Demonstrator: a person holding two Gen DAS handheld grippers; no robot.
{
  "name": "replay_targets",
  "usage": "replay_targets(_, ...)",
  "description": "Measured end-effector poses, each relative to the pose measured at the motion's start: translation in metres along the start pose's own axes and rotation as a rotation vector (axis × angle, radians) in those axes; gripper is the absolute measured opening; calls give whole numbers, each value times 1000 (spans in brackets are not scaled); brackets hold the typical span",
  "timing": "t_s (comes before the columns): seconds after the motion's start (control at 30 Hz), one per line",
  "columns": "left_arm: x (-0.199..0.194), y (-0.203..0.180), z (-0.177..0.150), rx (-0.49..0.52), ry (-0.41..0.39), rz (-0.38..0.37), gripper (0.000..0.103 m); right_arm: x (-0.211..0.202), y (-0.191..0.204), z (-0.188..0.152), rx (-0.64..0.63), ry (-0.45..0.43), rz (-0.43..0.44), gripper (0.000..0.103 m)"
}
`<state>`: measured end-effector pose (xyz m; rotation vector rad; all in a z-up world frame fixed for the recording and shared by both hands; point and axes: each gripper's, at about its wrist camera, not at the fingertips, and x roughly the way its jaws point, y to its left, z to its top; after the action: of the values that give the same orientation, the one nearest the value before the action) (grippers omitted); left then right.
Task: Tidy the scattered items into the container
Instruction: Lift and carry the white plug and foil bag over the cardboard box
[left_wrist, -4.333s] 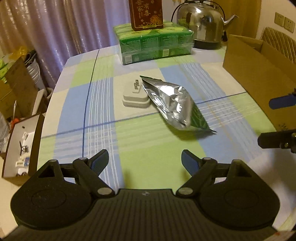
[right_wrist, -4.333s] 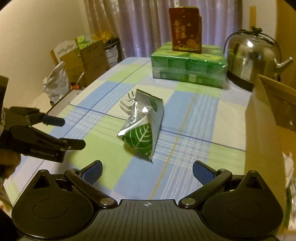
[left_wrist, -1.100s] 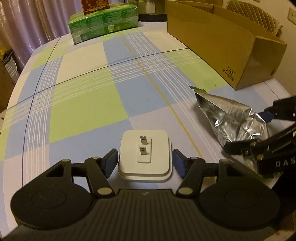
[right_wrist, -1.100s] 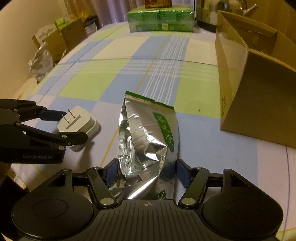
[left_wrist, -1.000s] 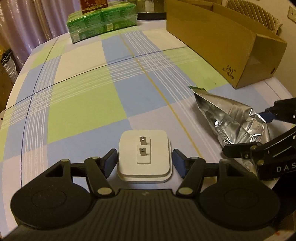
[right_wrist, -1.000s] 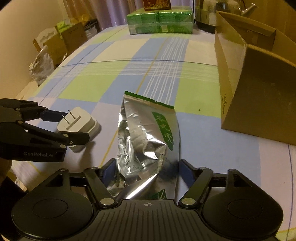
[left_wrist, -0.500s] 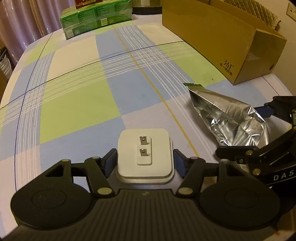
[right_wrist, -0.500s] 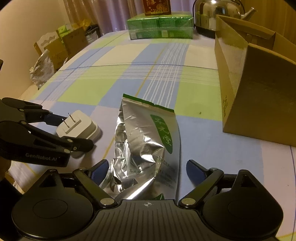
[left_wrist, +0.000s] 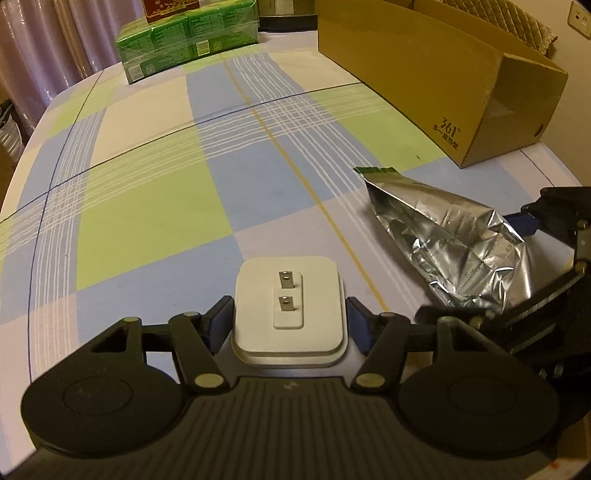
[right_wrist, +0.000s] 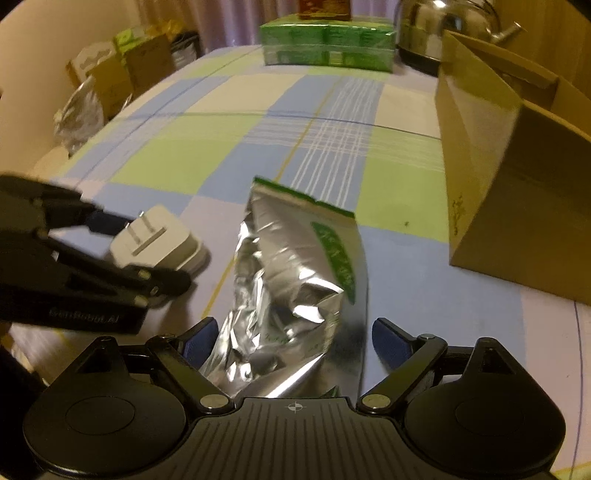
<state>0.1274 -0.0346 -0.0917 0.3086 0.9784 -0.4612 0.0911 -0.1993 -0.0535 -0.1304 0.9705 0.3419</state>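
Gripping white plug (left_wrist: 289, 307) — left gripper (left_wrist: 290, 325) pads touching it.

Both views are dimly lit with a warm yellowish cast. Straight lines are bent by fisheye distortion, and the corners are darkened to black. Bright glare is seen on the foil bag (right_wrist: 295, 288). The right wrist view is motion-blurred, most strongly at the left gripper (right_wrist: 122, 251).
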Motion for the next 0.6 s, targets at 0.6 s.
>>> replay_targets(0.6, -7, -5, 2, 7, -23, -13, 60, -17, -3, -8, -29, -51, -60, 49)
